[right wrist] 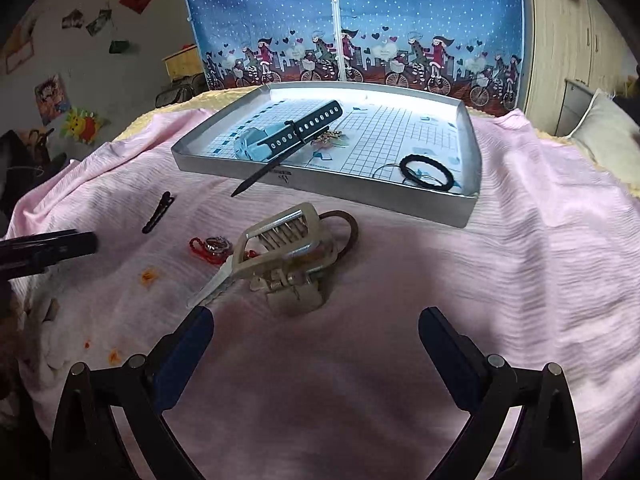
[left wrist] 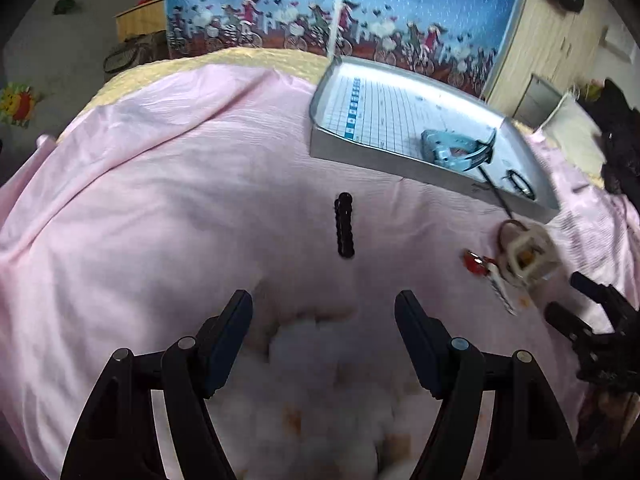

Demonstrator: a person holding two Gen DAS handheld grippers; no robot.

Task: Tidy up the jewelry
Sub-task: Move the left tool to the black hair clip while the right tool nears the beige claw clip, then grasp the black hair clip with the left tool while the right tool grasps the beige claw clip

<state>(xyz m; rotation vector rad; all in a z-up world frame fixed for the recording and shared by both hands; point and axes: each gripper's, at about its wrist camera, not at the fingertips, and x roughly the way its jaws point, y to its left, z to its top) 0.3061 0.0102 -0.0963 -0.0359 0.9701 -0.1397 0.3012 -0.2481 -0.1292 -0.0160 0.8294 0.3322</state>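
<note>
A silver tray (left wrist: pixel 380 162) (right wrist: pixel 320 184) with a grid liner rests on the pink cloth. In it lie a light-blue watch (left wrist: pixel 450 150) (right wrist: pixel 276 136) with a dark strap and a black hair tie (left wrist: pixel 520 184) (right wrist: pixel 426 172). On the cloth sit a black hair clip (left wrist: pixel 344 224) (right wrist: pixel 158 212), a red beaded piece with rings (left wrist: pixel 474 262) (right wrist: pixel 210 248), a large beige claw clip (left wrist: pixel 528 254) (right wrist: pixel 288 252) and a brown hair tie (right wrist: pixel 348 228). My left gripper (left wrist: pixel 324 312) stands open short of the black clip. My right gripper (right wrist: pixel 316 328) (left wrist: pixel 576 300) stands open just before the claw clip.
The pink cloth (right wrist: pixel 520 280) covers a bed with a yellow blanket under it. A blue printed fabric wardrobe (right wrist: pixel 352 20) stands behind the tray. A wooden cabinet (right wrist: pixel 560 40) is at the right. A white fluffy item (left wrist: pixel 320 380) lies below my left gripper.
</note>
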